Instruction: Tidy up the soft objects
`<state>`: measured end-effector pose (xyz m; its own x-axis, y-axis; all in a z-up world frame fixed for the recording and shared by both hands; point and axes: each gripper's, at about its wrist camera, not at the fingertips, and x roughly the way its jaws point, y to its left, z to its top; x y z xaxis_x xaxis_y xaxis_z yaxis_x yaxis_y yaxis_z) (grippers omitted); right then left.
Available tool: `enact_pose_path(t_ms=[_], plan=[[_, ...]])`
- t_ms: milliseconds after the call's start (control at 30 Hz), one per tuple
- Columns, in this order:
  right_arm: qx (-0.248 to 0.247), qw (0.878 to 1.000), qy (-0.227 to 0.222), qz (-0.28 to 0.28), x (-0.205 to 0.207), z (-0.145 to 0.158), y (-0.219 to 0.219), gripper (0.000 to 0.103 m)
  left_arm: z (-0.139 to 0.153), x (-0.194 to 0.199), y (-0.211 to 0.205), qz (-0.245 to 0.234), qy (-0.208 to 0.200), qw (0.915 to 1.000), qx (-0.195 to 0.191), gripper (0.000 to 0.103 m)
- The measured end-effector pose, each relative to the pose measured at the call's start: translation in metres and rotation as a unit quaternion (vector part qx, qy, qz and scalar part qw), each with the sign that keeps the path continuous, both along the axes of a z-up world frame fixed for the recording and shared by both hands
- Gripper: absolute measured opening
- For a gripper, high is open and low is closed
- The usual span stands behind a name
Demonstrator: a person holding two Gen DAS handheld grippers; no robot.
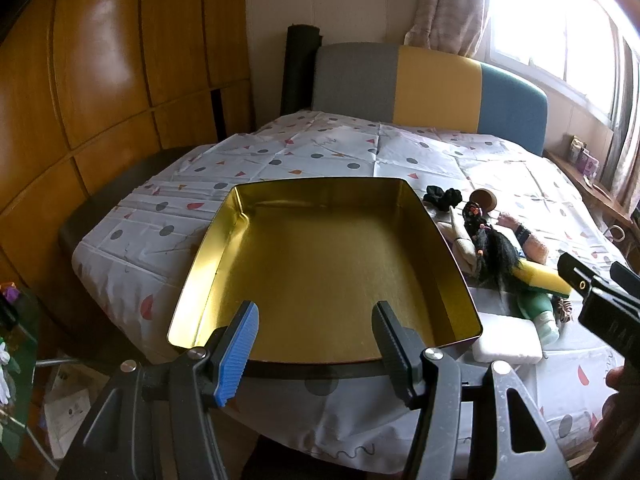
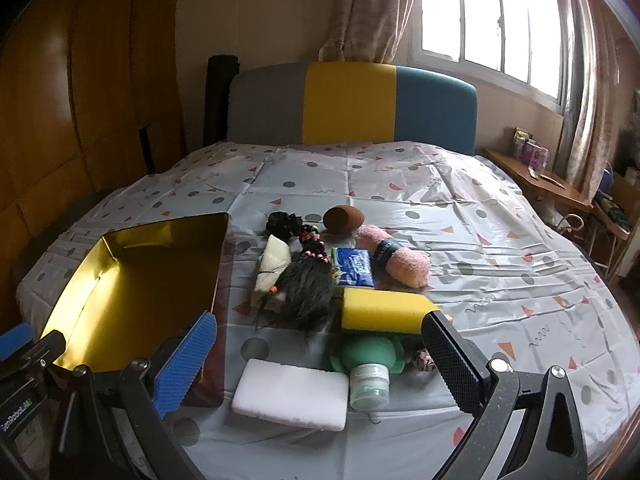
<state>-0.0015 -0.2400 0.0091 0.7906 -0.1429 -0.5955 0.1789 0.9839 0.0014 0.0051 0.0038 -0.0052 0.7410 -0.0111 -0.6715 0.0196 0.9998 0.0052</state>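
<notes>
Soft items: white sponge (image 2: 291,399), yellow sponge (image 2: 382,311), lower centre on bed (image 2: 500,216).
Tin (image 1: 324,264): empty, centre-left.
Right claw (image 2: 320,364): wide open, holding nothing.
Left claw (image 1: 316,350): open, empty.
Advice: straddle white sponge, squeeze gently.

Gold tin (image 2: 132,280) open at left of frame, nothing in it. Soft pile at center: white sponge (image 2: 291,394) lowest, yellow sponge (image 2: 380,310) above a green bottle (image 2: 366,364), black wig (image 2: 306,290), pink towel roll (image 2: 394,258) (banded), tissue pack (image 2: 354,266).
</notes>
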Motion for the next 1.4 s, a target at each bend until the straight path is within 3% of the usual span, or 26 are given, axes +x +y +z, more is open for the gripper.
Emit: enact_pose_path(t_ms=[933, 1400], plan=[[-0.007, 0.999, -0.019, -0.04, -0.012, 0.015, -0.063, 0.103, 0.0, -0.005, -0.014, -0.03, 0.004, 0.9995, 0.011, 0.06], [-0.003, 0.999, -0.014, -0.041, -0.011, 0.011, -0.064, 0.103, 0.0, -0.006, -0.018, -0.04, 0.007, 0.9991, 0.009, 0.06]])
